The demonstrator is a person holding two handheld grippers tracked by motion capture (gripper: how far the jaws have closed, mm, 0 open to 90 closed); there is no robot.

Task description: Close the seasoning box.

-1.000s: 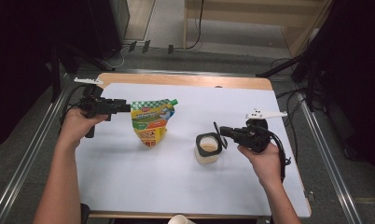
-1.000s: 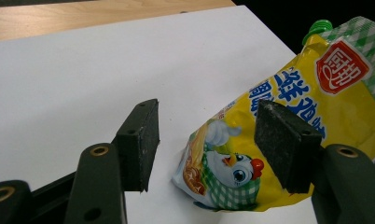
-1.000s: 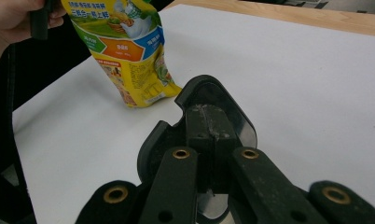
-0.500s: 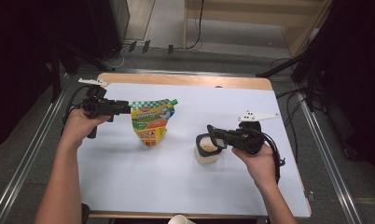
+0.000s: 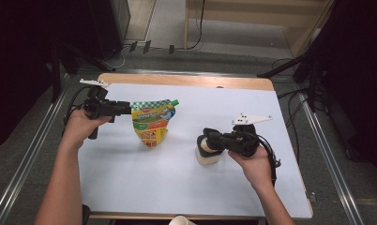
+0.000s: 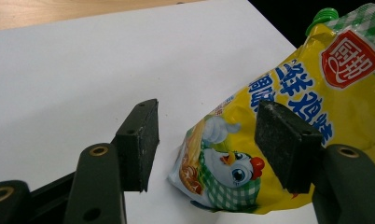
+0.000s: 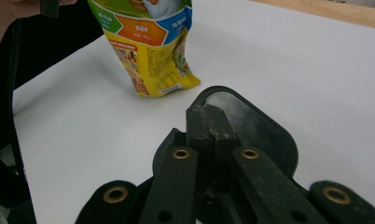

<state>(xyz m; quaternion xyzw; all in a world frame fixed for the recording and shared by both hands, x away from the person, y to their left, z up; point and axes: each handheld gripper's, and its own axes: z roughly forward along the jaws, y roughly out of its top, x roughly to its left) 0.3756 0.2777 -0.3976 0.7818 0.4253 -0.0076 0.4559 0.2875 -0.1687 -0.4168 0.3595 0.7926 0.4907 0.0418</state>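
The left gripper (image 5: pixel 123 108), jaws apart, steadies the upright yellow pouch (image 5: pixel 152 123) left of the table's (image 5: pixel 271 103) centre, green cap (image 5: pixel 174 101) not yet removed. At its four o'clock, the right gripper (image 5: pixel 209 139), jaws pinched on a black lid (image 7: pixel 260 130), hovers over the white jar (image 5: pixel 207 153); pouring likely remains.

Left gripper (image 5: pixel 125 108) and right gripper (image 5: pixel 207 139): black bodies, each topped by a grey three-cornered plate and trailing a black cable. Fingers (image 6: pixel 139 140) are black blocks on arms with brass-ringed holes. Forearms unsleeved.
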